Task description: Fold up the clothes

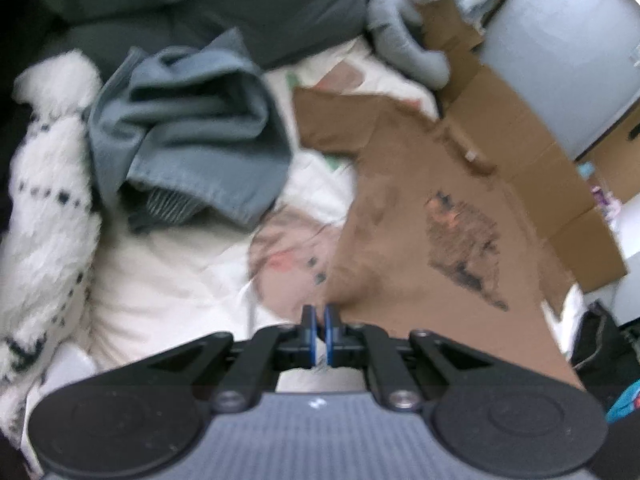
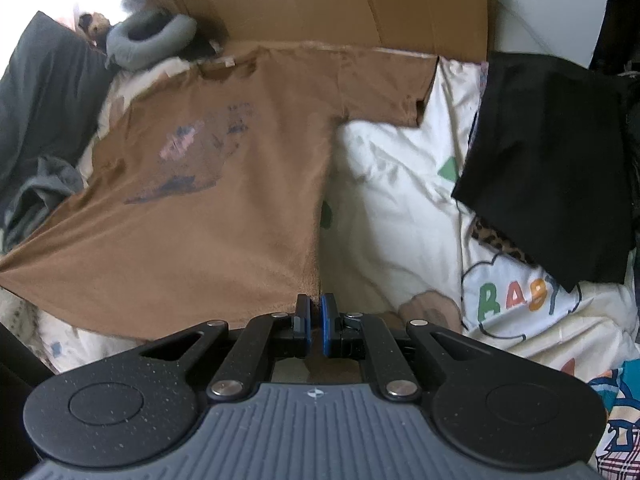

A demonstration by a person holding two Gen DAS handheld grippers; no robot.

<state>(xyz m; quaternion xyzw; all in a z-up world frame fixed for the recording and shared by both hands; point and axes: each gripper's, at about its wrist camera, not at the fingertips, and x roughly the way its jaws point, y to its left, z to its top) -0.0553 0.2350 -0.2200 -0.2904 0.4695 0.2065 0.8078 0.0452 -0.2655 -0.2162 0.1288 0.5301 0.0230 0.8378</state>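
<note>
A: Status on the brown T-shirt [image 2: 224, 216]?

B: Spread print-side up on the white patterned bed cover [image 2: 400, 208]. Collar end lies far from the cameras, against the flattened cardboard [image 2: 340, 12]. Hem is nearest the cameras and pulled taut between the two tools.

A: Left gripper [image 1: 320, 314]?

B: Jaws pressed together, blue pads nearly touching, at the shirt's near left hem corner. Looks clenched on the fabric edge, though the frame is blurred. In the right wrist view the left hem corner is drawn to a point at the frame's left edge.

A: Right gripper [image 2: 316, 308]?

B: Jaws nearly closed, thin gap between the pads. Brown cloth runs down into that gap, so it grips the right hem corner.

A: Containers?

B: One cardboard box, opened out flat. Nothing sits in it that I can see; the shirt's collar and one sleeve overlap its edge. A second brown box [image 1: 616, 156] shows at the right of the left wrist view, contents not visible.

A: Other cloth nearby?

B: Crumpled blue-grey garment [image 1: 192, 128] left of the shirt, with a striped piece [image 1: 168, 204] under it. White fluffy blanket [image 1: 44, 200] further left. Black garment [image 2: 552, 160] lies right of the shirt, well apart from it. Grey ring-shaped cushion [image 2: 152, 40] beyond the collar.
</note>
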